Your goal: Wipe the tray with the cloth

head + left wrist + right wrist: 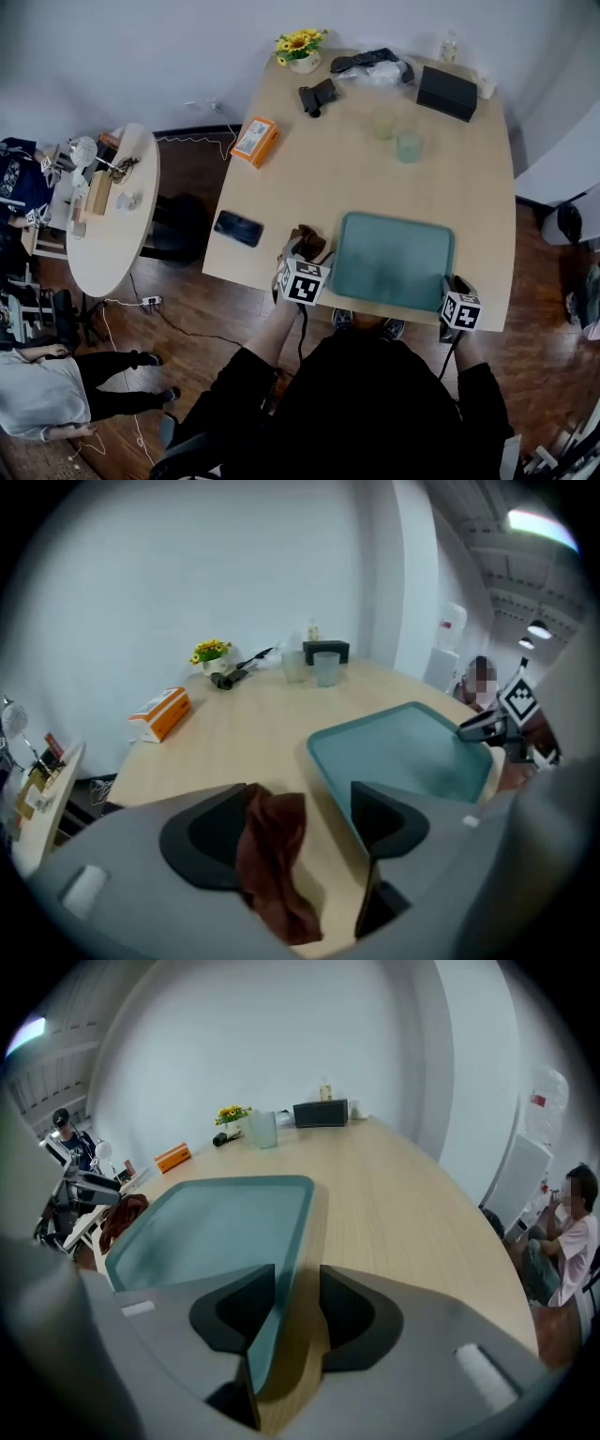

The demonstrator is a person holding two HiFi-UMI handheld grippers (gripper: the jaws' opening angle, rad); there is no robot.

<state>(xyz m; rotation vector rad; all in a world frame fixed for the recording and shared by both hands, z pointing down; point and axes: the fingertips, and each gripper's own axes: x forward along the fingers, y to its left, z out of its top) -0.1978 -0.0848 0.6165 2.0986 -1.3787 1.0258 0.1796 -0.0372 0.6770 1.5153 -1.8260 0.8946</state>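
The teal tray [392, 261] lies empty at the table's near edge. A crumpled brown cloth [307, 238] sits just left of it. My left gripper [298, 255] is over the cloth. In the left gripper view the cloth [267, 855] hangs between the jaws of that gripper [298, 803], leaning on the left pad, with a wide gap to the right pad. My right gripper [454, 284] is at the tray's near right corner. In the right gripper view the tray's rim [281, 1269] stands between the jaws of the gripper [295, 1283], with a gap showing beside it.
Farther back on the table are a black phone [238, 228], an orange box [254, 141], two cups [409, 145], a black box [446, 92] and a flower pot [302, 49]. A round side table [112, 206] stands to the left. A person [562, 1232] sits to the right.
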